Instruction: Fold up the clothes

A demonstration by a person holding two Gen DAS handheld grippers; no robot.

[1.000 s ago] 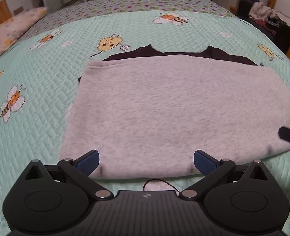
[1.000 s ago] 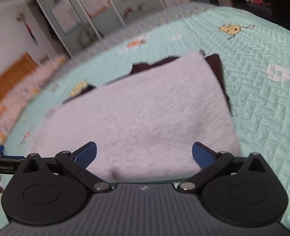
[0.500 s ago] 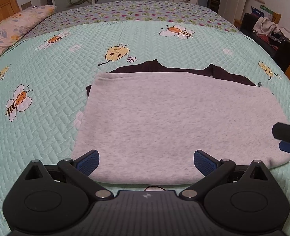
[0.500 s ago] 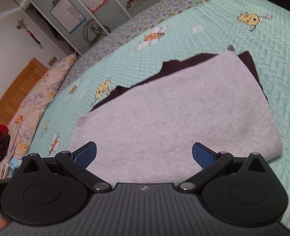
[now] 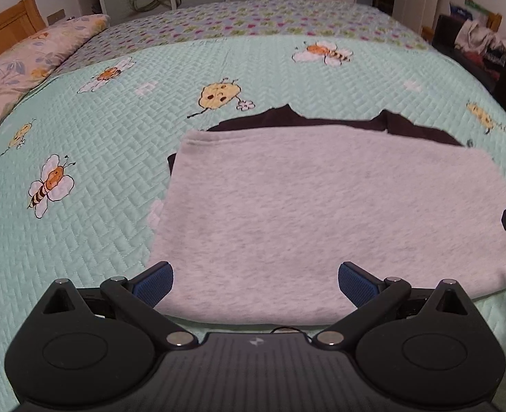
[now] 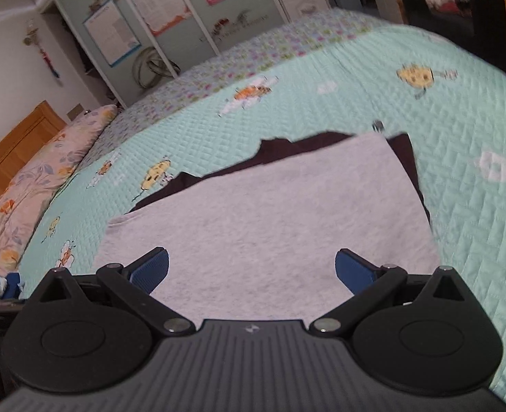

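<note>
With its fold laid flat over a dark garment (image 5: 321, 122), the grey fleece rectangle (image 5: 321, 213) sits just ahead of both tools. Left gripper (image 5: 255, 279) and right gripper (image 6: 251, 271) hover with fingers spread and empty, probably lining up on its near edge.

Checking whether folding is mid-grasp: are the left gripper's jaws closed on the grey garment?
No, the left gripper is spread wide open above the grey garment.

— Obstacles on the bed (image 5: 81, 158)?
— One: folded grey garment (image 5: 321, 213), near edge, centre-right. Pillow (image 5: 30, 58) at far-left corner.
— Free room?
— Quilt left, right and beyond the garment lies bare; passage open.
</note>
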